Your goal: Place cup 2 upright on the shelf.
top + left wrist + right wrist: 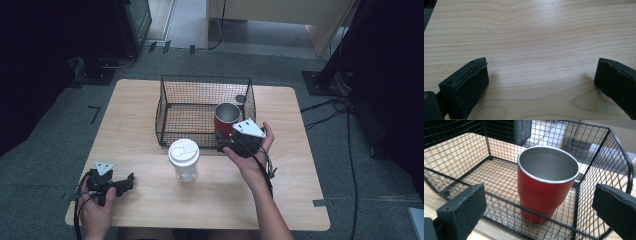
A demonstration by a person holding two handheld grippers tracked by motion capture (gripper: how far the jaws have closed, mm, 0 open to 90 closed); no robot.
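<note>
A red tumbler (226, 120) with a bare steel inside stands upright in the near right corner of a black wire basket (172, 112). In the right gripper view the red tumbler (546, 185) sits inside the basket (599, 165), just beyond my open right gripper (539, 212), whose jaws stand apart outside the basket's near wall. In the high view the right gripper (227, 144) hovers at the basket's near right corner. A clear plastic cup with a white lid (184, 159) stands on the table before the basket. My left gripper (129, 181) rests open at the near left, over bare wood (541, 75).
The wooden table (280, 190) has free room on its left and right sides. Cables (345, 130) lie on the grey floor at the right. Dark stands and equipment sit beyond the table's far edge.
</note>
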